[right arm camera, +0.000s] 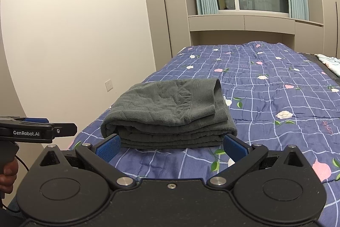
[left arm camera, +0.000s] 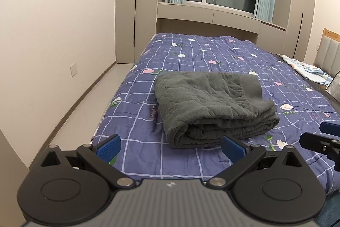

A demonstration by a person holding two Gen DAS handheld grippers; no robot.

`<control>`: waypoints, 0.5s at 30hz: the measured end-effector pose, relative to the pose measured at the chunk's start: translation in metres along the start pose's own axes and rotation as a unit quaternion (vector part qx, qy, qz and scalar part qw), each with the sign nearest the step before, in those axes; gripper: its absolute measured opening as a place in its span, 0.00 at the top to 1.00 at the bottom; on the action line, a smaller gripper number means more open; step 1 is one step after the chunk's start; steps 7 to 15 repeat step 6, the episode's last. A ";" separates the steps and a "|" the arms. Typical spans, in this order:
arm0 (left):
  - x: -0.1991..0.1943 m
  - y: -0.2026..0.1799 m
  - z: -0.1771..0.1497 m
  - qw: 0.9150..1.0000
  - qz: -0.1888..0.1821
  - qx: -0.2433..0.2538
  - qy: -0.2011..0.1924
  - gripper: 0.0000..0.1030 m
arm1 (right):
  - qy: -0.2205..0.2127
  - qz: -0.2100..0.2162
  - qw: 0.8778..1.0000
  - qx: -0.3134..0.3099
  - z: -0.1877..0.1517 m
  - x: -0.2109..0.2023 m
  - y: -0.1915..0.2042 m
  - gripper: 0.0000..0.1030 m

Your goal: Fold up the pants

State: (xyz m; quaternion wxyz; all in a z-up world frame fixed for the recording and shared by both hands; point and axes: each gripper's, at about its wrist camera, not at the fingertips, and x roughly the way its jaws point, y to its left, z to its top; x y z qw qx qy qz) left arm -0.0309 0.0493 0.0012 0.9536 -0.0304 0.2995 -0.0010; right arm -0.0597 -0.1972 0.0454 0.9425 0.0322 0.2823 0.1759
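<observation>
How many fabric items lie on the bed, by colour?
Grey: 1, the folded pants
Purple checked floral: 1, the quilt covering the bed
Pale blue and white: 1, the crumpled cloth at the far right edge
Total: 3

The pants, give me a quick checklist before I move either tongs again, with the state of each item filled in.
1. Pants folded into a compact stack: ok.
2. Stack lies fully on the quilt, not hanging off the bed edge: ok.
3. Left tongs open and empty: ok.
4. Right tongs open and empty: ok.
5. Both tongs clear of the fabric: cannot tell, the pads sit very close to the near edge.
6. Layers aligned on the far side: cannot tell, hidden.
</observation>
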 end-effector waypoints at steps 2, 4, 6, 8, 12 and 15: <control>0.002 0.000 0.000 1.000 0.000 -0.002 0.003 0.00 | 0.003 0.001 1.000 0.003 0.000 0.002 -0.001 0.00; 0.005 0.002 0.000 1.000 -0.003 -0.004 0.007 0.00 | 0.007 0.002 1.000 0.005 0.000 0.004 -0.003 0.00; 0.008 0.002 0.001 1.000 -0.002 -0.005 0.011 0.00 | 0.012 0.002 1.000 0.007 0.000 0.006 -0.004 0.00; 0.008 0.002 0.001 1.000 -0.002 -0.005 0.011 0.00 | 0.012 0.002 1.000 0.007 0.000 0.006 -0.004 0.00; 0.008 0.002 0.001 1.000 -0.002 -0.005 0.011 0.00 | 0.012 0.002 1.000 0.007 0.000 0.006 -0.004 0.00; 0.008 0.002 0.001 1.000 -0.002 -0.005 0.011 0.00 | 0.012 0.002 1.000 0.007 0.000 0.006 -0.004 0.00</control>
